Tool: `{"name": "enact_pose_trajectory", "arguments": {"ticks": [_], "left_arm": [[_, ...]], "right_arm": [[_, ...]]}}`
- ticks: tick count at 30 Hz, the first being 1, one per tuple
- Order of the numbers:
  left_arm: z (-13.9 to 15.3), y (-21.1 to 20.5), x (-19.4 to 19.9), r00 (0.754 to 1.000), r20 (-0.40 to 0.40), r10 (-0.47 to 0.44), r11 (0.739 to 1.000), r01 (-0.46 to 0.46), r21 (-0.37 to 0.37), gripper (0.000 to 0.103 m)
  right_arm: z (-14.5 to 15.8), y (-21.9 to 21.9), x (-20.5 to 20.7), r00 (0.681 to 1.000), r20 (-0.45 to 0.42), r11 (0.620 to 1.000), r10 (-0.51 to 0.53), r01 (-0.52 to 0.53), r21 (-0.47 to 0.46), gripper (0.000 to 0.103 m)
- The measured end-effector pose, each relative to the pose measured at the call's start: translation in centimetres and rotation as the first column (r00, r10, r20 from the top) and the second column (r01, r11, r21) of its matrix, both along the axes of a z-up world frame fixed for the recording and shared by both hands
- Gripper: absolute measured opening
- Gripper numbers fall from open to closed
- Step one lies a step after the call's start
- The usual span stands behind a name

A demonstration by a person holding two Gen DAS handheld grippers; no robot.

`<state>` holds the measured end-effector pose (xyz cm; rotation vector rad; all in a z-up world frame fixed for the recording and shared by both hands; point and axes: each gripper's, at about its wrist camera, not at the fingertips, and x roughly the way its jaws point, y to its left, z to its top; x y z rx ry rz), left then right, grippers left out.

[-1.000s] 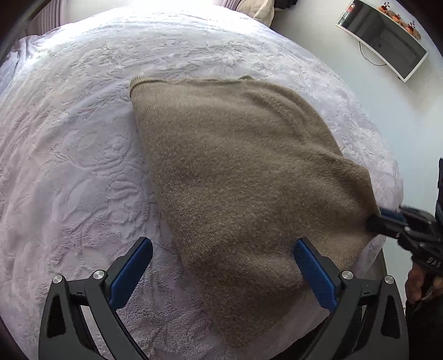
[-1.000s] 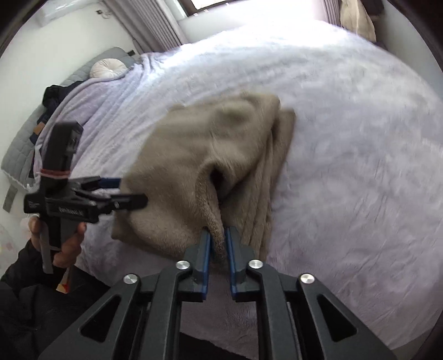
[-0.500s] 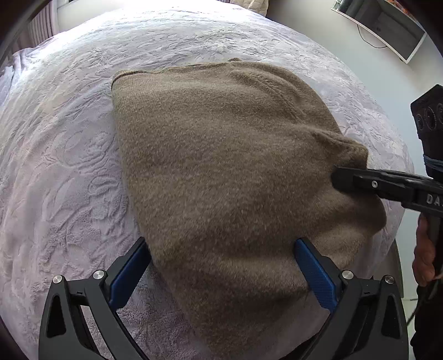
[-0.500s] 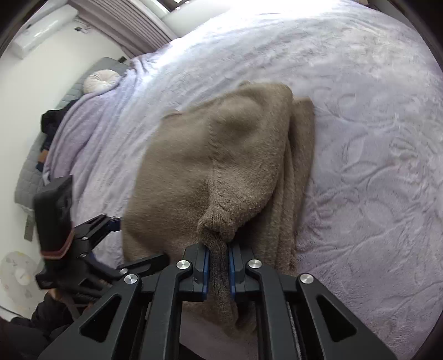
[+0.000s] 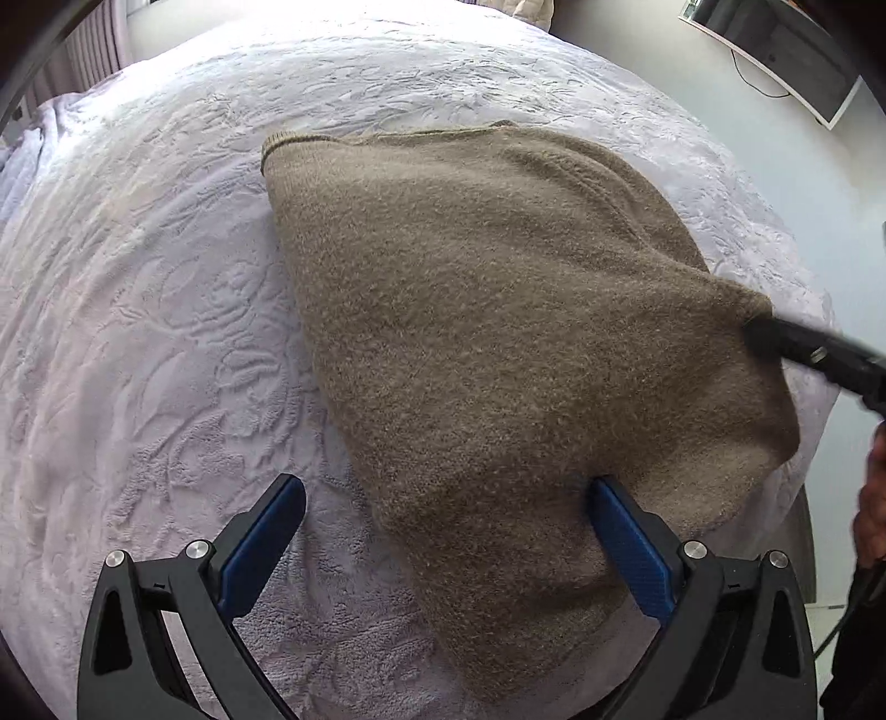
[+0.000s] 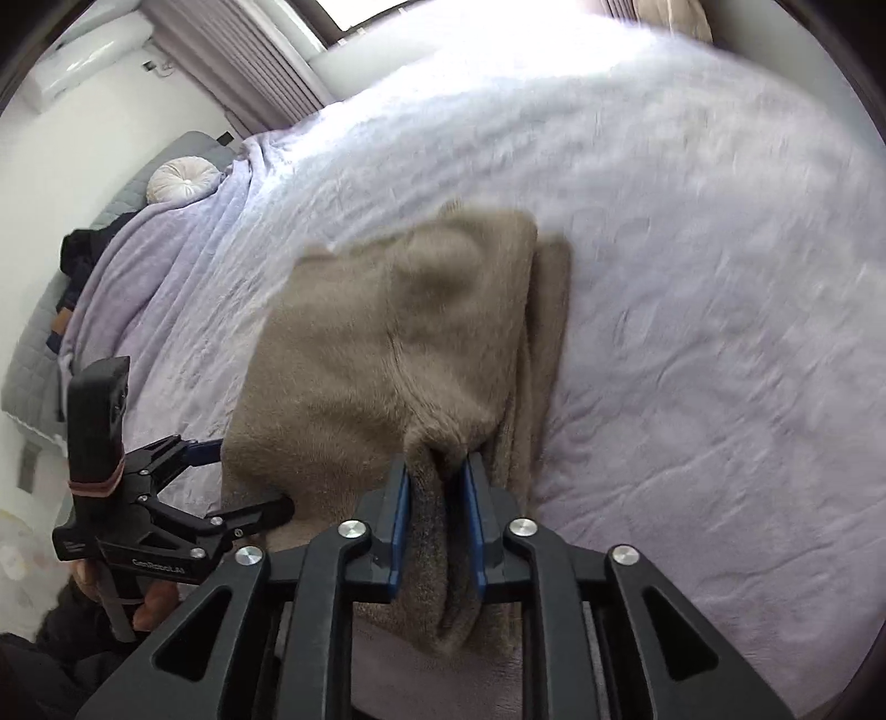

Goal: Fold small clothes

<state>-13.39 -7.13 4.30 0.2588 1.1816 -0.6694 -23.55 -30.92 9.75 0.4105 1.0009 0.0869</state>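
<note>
A taupe fuzzy knit sweater (image 5: 498, 332) lies folded on the lavender bedspread (image 5: 138, 332). My left gripper (image 5: 443, 531) is open at the sweater's near edge, with cloth lying between its blue fingers. In the right wrist view my right gripper (image 6: 437, 515) is shut on a bunched corner of the sweater (image 6: 398, 332), and holds it lifted near the bed's edge. The right gripper's black tip shows in the left wrist view (image 5: 769, 332) at the sweater's right corner. The left gripper shows at the lower left in the right wrist view (image 6: 243, 476).
The bed's edge runs close to both grippers. A round cushion (image 6: 183, 180) and a grey headboard are at the bed's far end. Dark clothes (image 6: 83, 255) lie beside them. A wall screen (image 5: 775, 50) hangs past the bed.
My right gripper has pulled the pinched corner back toward the bed's edge, and its jaws stand a little wider. The left gripper has shifted so its left finger is now off the cloth.
</note>
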Motion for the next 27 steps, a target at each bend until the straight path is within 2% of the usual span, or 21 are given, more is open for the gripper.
{"name": "enact_pose_trajectory", "arguments": {"ticks": [3,4,5,7,11,15,17,21,24,27], "left_arm": [[-0.1,-0.3,-0.1,1.0,0.0,0.007,1.0,-0.007,0.007,0.102],[0.0,-0.4,-0.2,1.0,0.0,0.008,1.0,-0.008,0.007,0.102],[0.0,-0.7,-0.1,1.0,0.001,0.011,1.0,-0.011,0.009,0.102],[0.0,-0.8,-0.2,1.0,0.002,0.012,1.0,-0.012,0.013,0.102],[0.0,-0.4,-0.2,1.0,0.004,0.011,1.0,-0.011,0.016,0.102],[-0.1,-0.6,-0.2,1.0,-0.004,0.005,1.0,-0.005,0.013,0.102],[-0.3,-0.7,-0.1,1.0,-0.009,0.003,1.0,-0.003,0.014,0.102],[0.6,-0.5,0.0,1.0,0.013,-0.001,1.0,0.001,-0.001,0.102],[2.3,0.2,0.7,0.998,0.048,0.034,0.998,-0.031,-0.053,0.102],[2.1,-0.1,2.1,0.997,0.027,0.076,0.996,-0.075,-0.048,0.102]], "right_arm": [[2.9,1.6,-0.1,0.996,0.08,0.993,0.035,-0.026,-0.114,0.044],[3.6,2.2,0.1,0.994,0.098,0.99,0.055,-0.042,-0.133,0.055],[4.0,2.7,0.2,0.991,0.114,0.988,0.073,-0.056,-0.146,0.057],[3.9,3.4,1.0,0.985,0.122,0.981,0.119,-0.098,-0.166,0.057],[1.7,4.8,2.5,0.978,0.058,0.972,0.199,-0.19,-0.135,0.057],[-1.5,3.9,2.8,0.984,-0.029,0.972,0.177,-0.179,-0.15,0.051],[-2.5,3.2,2.6,0.984,-0.036,0.976,0.173,-0.176,-0.126,0.05],[-1.8,4.4,2.4,0.979,-0.037,0.96,0.201,-0.204,-0.191,0.05],[0.7,3.9,2.4,0.981,0.025,0.967,0.195,-0.187,-0.174,0.053],[1.9,3.5,3.1,0.979,0.069,0.961,0.19,-0.171,-0.216,0.062]]}}
